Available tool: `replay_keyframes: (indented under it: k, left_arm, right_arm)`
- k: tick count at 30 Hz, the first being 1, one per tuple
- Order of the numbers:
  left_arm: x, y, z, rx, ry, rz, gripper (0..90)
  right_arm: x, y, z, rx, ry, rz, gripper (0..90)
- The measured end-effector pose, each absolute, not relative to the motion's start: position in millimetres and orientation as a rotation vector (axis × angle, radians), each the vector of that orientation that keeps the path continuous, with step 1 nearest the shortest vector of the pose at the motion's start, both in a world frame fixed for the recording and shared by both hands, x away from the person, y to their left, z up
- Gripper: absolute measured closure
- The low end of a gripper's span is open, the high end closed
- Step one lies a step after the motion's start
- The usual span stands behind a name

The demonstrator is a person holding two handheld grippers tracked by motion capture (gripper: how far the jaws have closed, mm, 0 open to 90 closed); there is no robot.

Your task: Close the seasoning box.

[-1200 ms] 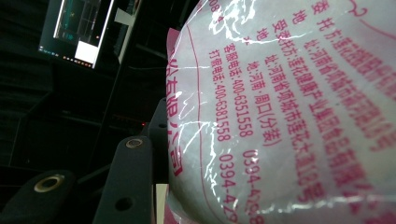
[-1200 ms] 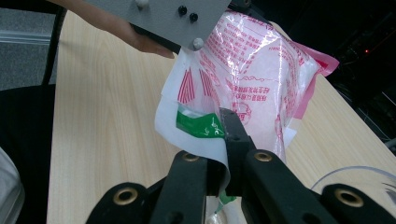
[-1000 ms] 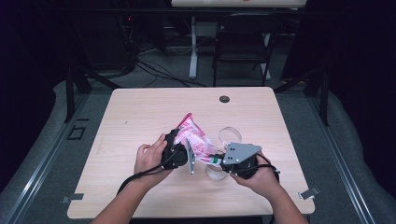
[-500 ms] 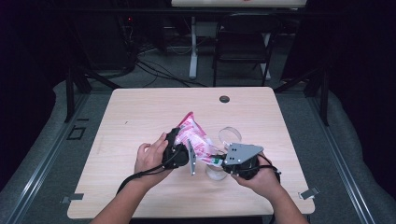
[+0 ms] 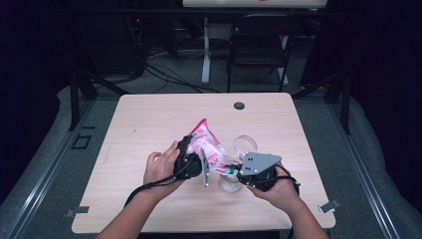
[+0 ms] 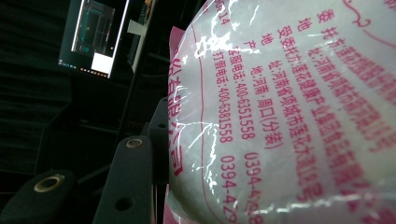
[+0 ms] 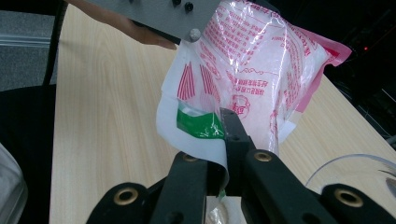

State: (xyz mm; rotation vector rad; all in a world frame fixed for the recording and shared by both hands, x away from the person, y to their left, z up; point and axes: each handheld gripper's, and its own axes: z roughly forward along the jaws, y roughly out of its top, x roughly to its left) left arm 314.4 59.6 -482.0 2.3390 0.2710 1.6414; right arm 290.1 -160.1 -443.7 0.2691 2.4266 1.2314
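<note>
- Left of centre in the high view, the left tool [image 5: 195, 158] clamps the pink-printed white bag [image 5: 208, 147], its jaws pressed on the bag's bulging side.
- The bag hangs tilted above the worktop [image 5: 149, 124], between both tools at lower centre.
- Right of it, the right tool [image 7: 223, 140] is closed on the bag's green-marked lower corner.
- A clear cup [image 5: 245, 145] stands just behind.

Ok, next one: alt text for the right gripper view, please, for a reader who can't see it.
The right gripper pinches the lower corner of a white plastic bag printed in pink, by a green patch, and holds it above a light wooden table. A grey plate of the other gripper crosses the top, and a clear container's rim curves in at lower right.
</note>
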Motion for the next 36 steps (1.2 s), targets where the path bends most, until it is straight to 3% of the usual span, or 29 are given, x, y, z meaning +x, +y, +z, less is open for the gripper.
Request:
replay_keyframes:
  k: [36]
  left_arm:
    - [315.5,52.1,-479.7,2.322,0.243,1.671,59.3]
  right_arm:
    - [292.0,-168.1,-442.3,0.291,2.409,1.226,89.3]
